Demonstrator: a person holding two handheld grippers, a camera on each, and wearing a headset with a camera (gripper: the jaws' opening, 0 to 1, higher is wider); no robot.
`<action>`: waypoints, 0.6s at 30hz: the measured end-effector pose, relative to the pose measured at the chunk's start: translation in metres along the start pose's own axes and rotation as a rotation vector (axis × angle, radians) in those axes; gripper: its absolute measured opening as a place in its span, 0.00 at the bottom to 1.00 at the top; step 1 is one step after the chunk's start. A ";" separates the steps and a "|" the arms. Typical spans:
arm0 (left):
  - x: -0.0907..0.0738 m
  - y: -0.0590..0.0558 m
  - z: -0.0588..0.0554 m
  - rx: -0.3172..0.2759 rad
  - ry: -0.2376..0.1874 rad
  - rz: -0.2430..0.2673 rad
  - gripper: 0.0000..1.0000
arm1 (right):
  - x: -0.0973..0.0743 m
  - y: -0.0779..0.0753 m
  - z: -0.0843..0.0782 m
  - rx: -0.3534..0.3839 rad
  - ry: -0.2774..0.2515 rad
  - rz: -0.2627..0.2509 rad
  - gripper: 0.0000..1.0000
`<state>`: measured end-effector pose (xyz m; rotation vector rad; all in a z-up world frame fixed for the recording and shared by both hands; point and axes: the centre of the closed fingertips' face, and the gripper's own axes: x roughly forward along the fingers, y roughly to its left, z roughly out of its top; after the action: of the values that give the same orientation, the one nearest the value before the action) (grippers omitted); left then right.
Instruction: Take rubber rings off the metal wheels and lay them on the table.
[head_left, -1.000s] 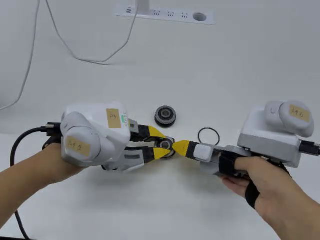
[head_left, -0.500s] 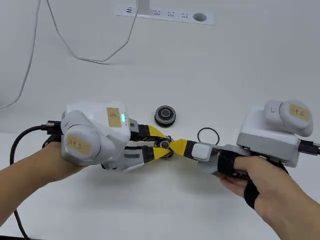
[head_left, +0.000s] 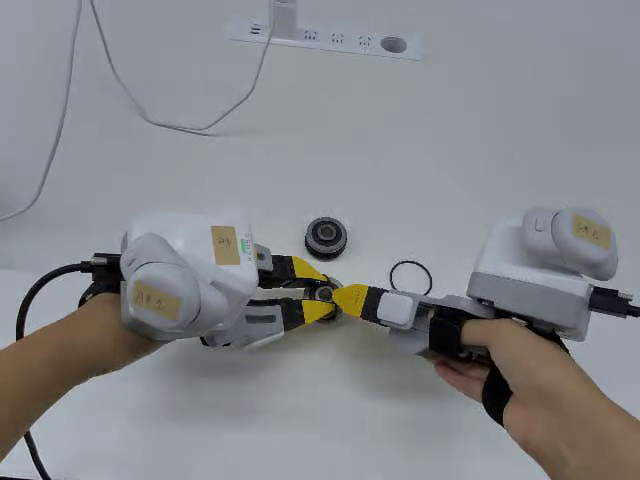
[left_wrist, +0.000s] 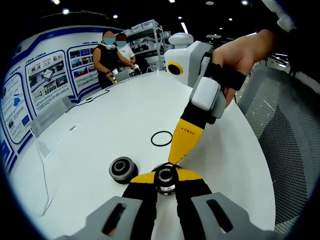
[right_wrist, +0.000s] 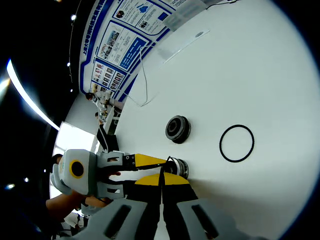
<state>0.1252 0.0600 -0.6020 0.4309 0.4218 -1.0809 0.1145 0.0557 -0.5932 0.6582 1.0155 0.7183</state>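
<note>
The left gripper (head_left: 319, 296), at the centre-left of the head view, is clenched on 1 metal wheel (head_left: 324, 291), its 2 yellow jaws on either side of it just above the white tabletop (head_left: 480, 150). In the left gripper view that wheel (left_wrist: 166, 179) sits between the jaws at the bottom centre.

The right gripper (head_left: 346, 297) comes in from the right of the frame. Its jaws are pressed flat together and the tip touches the rim of the held wheel. Whether a ring is pinched there is too small to tell.

A 2nd wheel (head_left: 327, 236) lies on the tabletop just above the grippers, apart from them. 1 loose rubber ring (head_left: 411, 277) lies flat to its lower right, near the right gripper.

A power strip (head_left: 320, 38) lies at the top edge, and a grey cable (head_left: 60, 130) runs down the left side.
</note>
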 end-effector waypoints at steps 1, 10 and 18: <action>0.000 0.000 0.000 -0.002 -0.001 0.003 0.13 | 0.000 0.000 0.000 0.002 -0.001 -0.002 0.01; 0.000 0.001 0.000 -0.012 0.013 0.004 0.15 | 0.003 -0.005 0.002 0.020 -0.014 -0.027 0.01; -0.011 0.008 0.002 -0.050 -0.004 0.037 0.18 | 0.005 -0.004 0.002 0.014 -0.015 -0.025 0.01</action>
<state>0.1287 0.0702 -0.5936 0.3907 0.4345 -1.0332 0.1191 0.0570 -0.5975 0.6608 1.0143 0.6847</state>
